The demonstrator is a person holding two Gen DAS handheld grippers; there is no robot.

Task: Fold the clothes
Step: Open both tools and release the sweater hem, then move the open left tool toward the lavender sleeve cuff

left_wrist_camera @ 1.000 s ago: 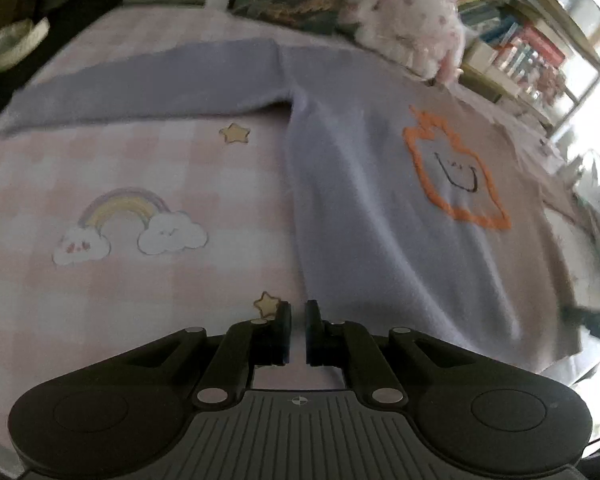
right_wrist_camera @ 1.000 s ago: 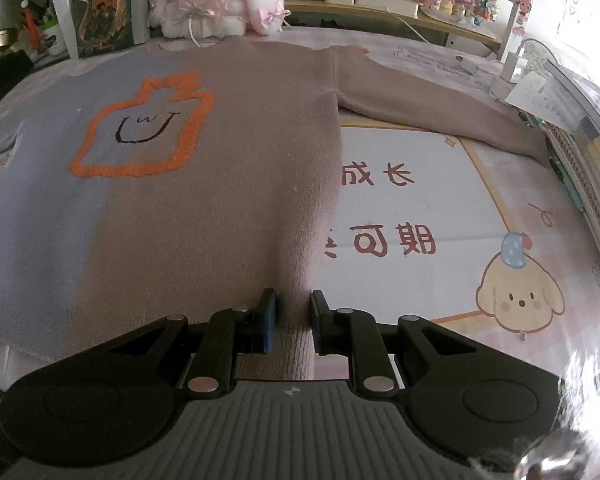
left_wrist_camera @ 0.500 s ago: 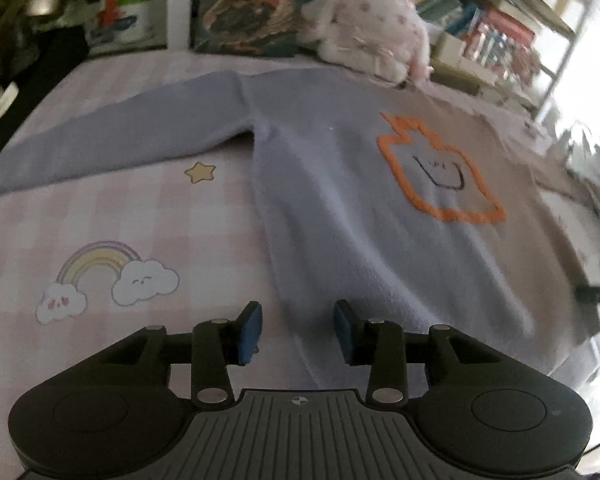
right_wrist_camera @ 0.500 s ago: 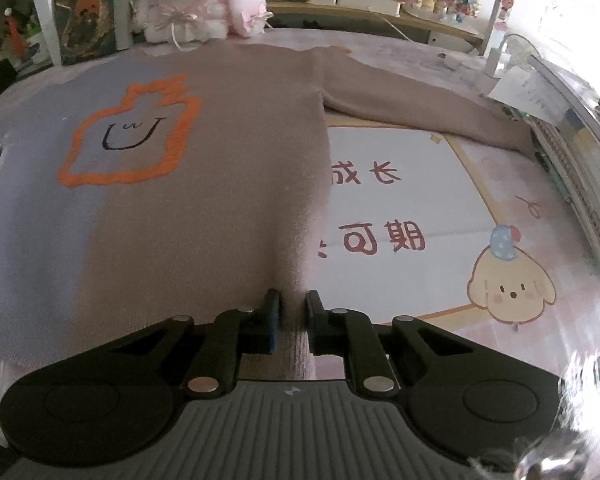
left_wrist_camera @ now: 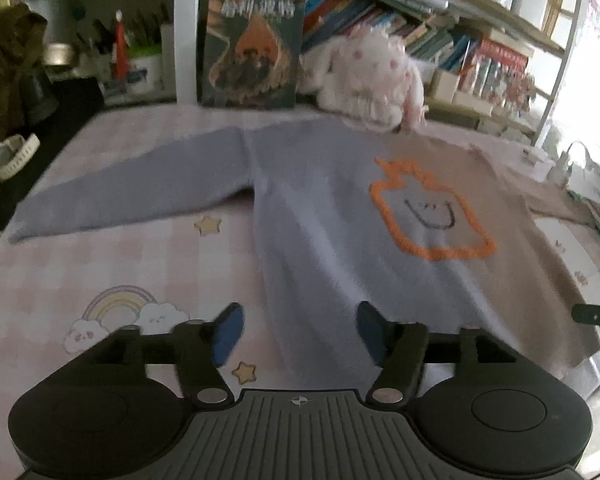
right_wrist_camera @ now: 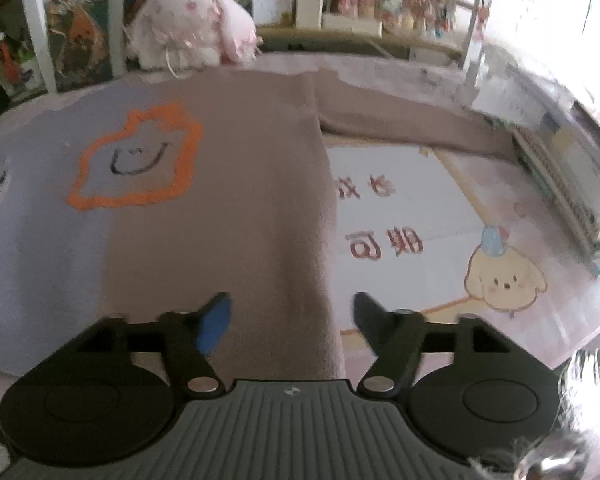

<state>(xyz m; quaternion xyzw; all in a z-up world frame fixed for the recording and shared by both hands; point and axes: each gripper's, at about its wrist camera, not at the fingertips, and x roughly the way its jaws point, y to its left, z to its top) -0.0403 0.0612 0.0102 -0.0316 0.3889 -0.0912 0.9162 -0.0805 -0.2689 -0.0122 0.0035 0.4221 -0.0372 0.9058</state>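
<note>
Knit, fuzzy, half lilac and half taupe: the sweater (left_wrist_camera: 324,216) lies face up and flat on the table (left_wrist_camera: 112,264), hem at the near edge, neck toward the far edge by the plush bunny (left_wrist_camera: 364,76) and the shelves. Both sleeves run straight out sideways, lilac sleeve (left_wrist_camera: 132,184) toward the left edge, taupe sleeve (right_wrist_camera: 400,120) toward the right. Orange outline patch (right_wrist_camera: 140,160) sits mid-chest.

My left gripper (left_wrist_camera: 296,332) hangs over the hem's lilac corner, jaws spread wide, holding nothing. My right gripper (right_wrist_camera: 290,322) is spread too, straddling the taupe side seam near the hem, also empty.

Handling, as I judge it: soft, light, limp, prob. a bit stretchy, so it'll sag and drag rather than hold shape. Fluffy nap should give decent grip, no slip worry. Best holds are doubled edges, i.e. hem corners, cuffs, shoulder seams. Frames are blurry, so I can't tell if the hem overhangs the table's near edge. It's spread full width, no fold showing.
</note>
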